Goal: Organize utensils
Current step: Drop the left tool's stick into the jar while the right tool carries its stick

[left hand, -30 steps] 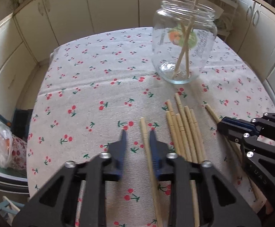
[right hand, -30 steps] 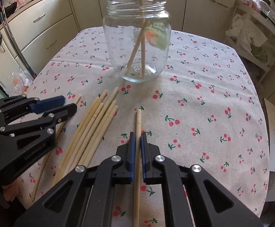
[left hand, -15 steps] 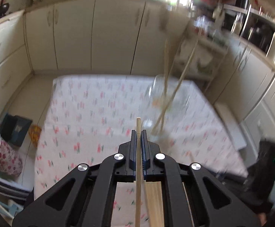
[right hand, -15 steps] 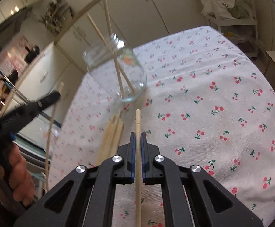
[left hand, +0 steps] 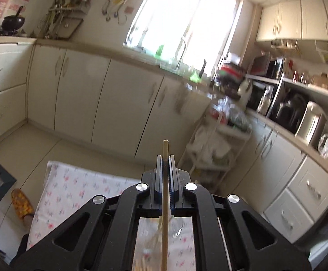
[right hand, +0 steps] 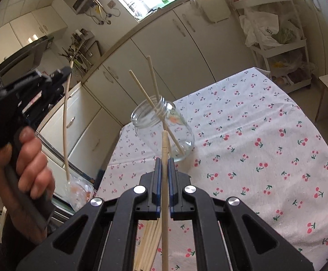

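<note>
The jar point(right hand: 164, 127) stands on the counter point(right hand: 265, 158), two chopsticks point(right hand: 151, 83) leaning crossed inside it and sticking out above its rim. Nearer the camera, loose chopsticks point(right hand: 149, 244) lie bunched on the counter. The right hand-held gripper point(right hand: 163, 164) sits before the jar, a chopstick point(right hand: 164, 149) running forward between its jaws. Left of the jar, above the counter's edge, the left hand-held gripper point(right hand: 63, 71) carries another chopstick point(right hand: 65, 117) hanging down. Cabinets point(right hand: 164, 52) stand behind the counter, a shelf cart point(right hand: 276, 29) to the right.

Cream kitchen cabinets point(left hand: 123, 99), bright window point(left hand: 186, 20), tiled floor point(left hand: 21, 146).
</note>
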Demonstrator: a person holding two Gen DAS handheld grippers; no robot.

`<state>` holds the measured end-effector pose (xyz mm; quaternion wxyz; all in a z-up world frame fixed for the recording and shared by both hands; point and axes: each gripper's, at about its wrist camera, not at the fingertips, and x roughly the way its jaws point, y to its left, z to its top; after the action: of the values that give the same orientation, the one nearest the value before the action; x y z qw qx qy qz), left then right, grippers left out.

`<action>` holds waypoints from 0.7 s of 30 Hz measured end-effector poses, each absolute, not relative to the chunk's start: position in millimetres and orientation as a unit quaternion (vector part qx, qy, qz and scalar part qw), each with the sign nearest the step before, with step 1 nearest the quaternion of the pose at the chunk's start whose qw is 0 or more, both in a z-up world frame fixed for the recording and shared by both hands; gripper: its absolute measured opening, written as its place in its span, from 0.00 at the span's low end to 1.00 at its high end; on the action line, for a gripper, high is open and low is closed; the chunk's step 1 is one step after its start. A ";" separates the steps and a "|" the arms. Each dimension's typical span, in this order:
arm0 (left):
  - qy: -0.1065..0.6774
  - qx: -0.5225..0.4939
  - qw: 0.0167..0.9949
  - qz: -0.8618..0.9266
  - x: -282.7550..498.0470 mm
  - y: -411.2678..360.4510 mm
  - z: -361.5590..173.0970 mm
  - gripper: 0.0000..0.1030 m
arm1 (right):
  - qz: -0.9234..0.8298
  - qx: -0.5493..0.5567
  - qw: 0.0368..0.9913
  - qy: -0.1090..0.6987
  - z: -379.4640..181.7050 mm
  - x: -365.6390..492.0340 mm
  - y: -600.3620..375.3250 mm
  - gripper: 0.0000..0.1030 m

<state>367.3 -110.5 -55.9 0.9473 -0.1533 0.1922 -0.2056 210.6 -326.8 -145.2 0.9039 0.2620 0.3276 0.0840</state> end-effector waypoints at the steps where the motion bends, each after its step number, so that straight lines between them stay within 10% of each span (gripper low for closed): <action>1: 0.185 -0.157 0.948 -0.204 371.2 -112.1 -53.1 0.04 | 0.083 0.262 0.905 0.324 -144.0 210.0 -327.5 0.06; 21: 0.107 -0.208 0.964 -0.123 441.3 -151.8 -74.4 0.05 | 0.072 0.277 0.917 0.276 -135.2 221.2 -348.4 0.06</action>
<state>441.3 -151.8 -74.4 0.9644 -0.2077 0.1073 -0.1232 221.2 -348.4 -135.2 0.9174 0.2774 0.2762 0.0720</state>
